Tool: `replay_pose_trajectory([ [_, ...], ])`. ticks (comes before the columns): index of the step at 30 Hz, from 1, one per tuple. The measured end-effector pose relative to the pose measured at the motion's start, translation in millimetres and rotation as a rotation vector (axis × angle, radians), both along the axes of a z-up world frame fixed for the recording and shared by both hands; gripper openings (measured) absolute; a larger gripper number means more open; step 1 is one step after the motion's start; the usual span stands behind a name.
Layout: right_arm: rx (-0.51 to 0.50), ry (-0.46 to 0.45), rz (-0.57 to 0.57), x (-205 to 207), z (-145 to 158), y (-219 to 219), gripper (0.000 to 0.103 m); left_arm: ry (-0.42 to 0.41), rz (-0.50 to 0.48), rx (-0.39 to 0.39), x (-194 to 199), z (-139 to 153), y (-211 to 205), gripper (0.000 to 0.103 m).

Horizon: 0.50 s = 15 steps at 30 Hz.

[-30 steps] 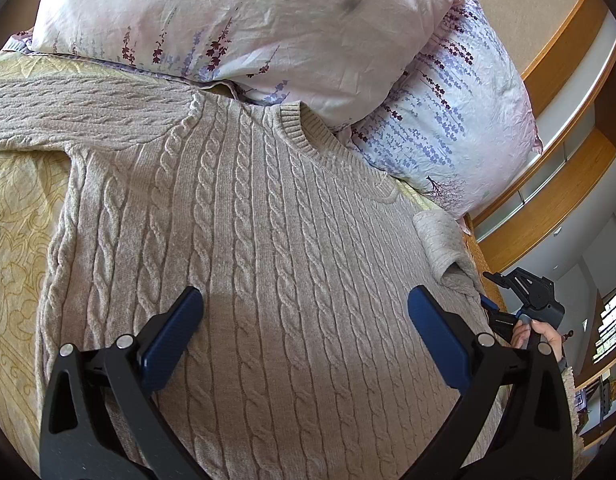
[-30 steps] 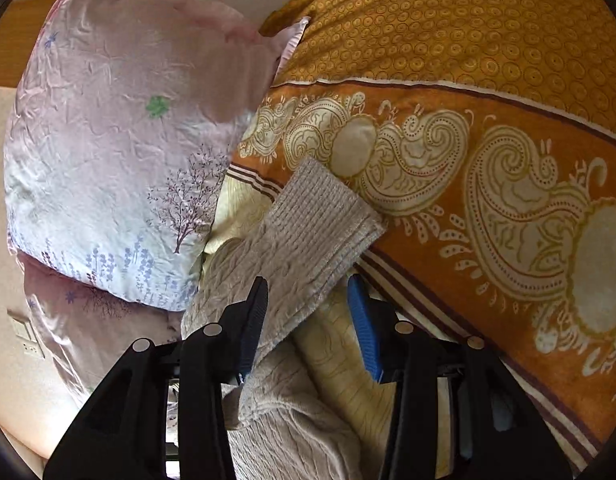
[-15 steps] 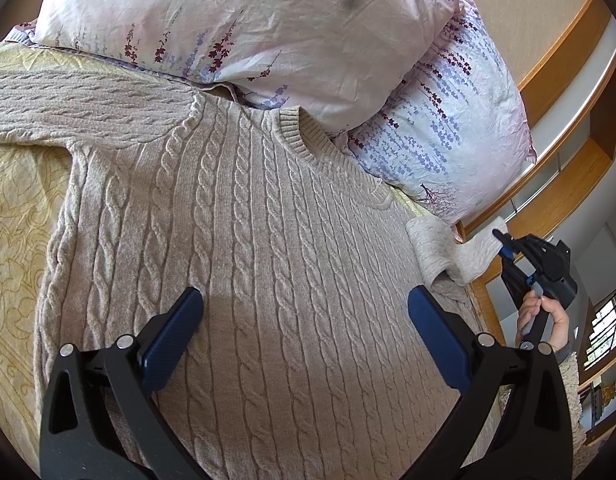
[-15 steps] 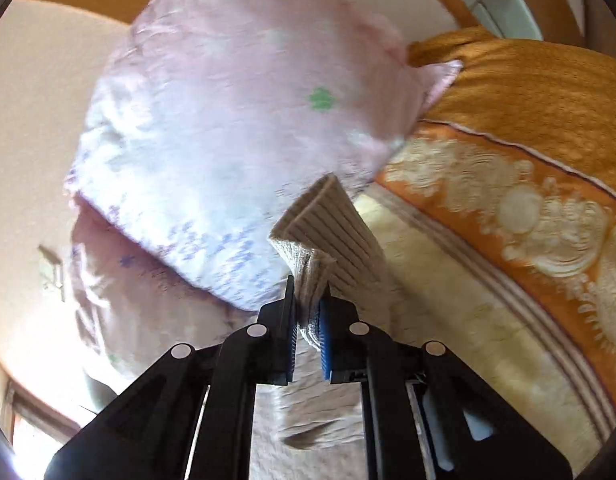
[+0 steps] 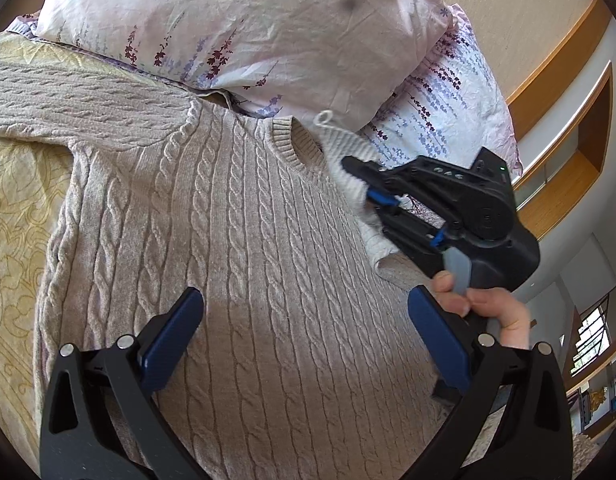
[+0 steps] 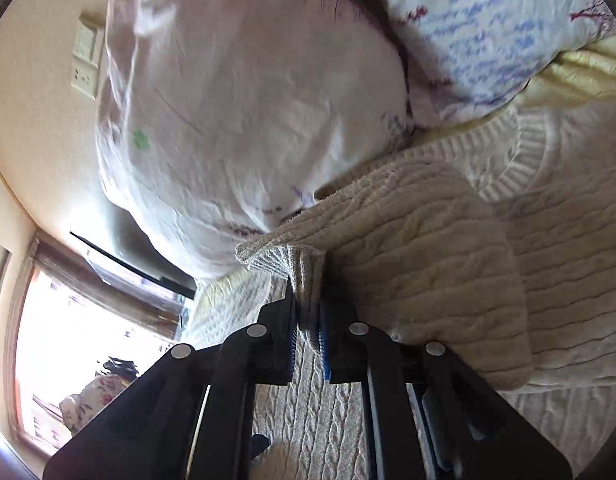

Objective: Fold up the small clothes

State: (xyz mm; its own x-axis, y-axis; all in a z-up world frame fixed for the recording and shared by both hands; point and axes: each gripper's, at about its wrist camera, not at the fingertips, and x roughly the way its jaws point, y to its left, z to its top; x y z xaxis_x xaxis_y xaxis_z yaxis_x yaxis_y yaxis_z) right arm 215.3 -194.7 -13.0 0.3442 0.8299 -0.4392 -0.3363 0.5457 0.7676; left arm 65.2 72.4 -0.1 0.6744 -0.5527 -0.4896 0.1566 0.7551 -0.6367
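Sweater (image 5: 243, 240): beige cable-knit, laid flat on bed w/ yellow bedspread (image 5: 15, 200), neckline toward the floral pillows (image 5: 267, 28). One sleeve lies spread out at upper left in left wrist view.

Right gripper (image 5: 372, 194): jaws clenched on the ribbed sleeve cuff (image 5: 348, 148); cuff and sleeve are lifted off the bed and held over the sweater chest, near the neckline. Person's hand (image 5: 488, 308) grips the handle. In right wrist view the cuff (image 6: 283, 256) is pinched between the blue pads (image 6: 326, 344), sleeve draped back over the body; pic blurred.

Left gripper (image 5: 303, 340): jaws released, spread wide, above the lower sweater body. Nothing between the pads; contact w/ fabric cannot be told.
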Motion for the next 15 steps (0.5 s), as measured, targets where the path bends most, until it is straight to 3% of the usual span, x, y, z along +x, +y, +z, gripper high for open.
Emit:
replay_pose_trajectory([
  [8,-0.071,0.014,0.066,-9.2,-11.0,43.7,0.010,-0.039,0.068,-0.060,-10.3,11.8,27.6,0.101],
  [12,-0.118,0.005,0.083,-14.8,-16.3,61.5,0.010,-0.059,0.209,0.036,-18.5,32.7,75.8,0.101],
  [15,-0.179,-0.005,0.099,-21.1,-20.6,75.9,0.011,-0.055,0.310,0.151,-18.5,44.4,112.1,0.101],
])
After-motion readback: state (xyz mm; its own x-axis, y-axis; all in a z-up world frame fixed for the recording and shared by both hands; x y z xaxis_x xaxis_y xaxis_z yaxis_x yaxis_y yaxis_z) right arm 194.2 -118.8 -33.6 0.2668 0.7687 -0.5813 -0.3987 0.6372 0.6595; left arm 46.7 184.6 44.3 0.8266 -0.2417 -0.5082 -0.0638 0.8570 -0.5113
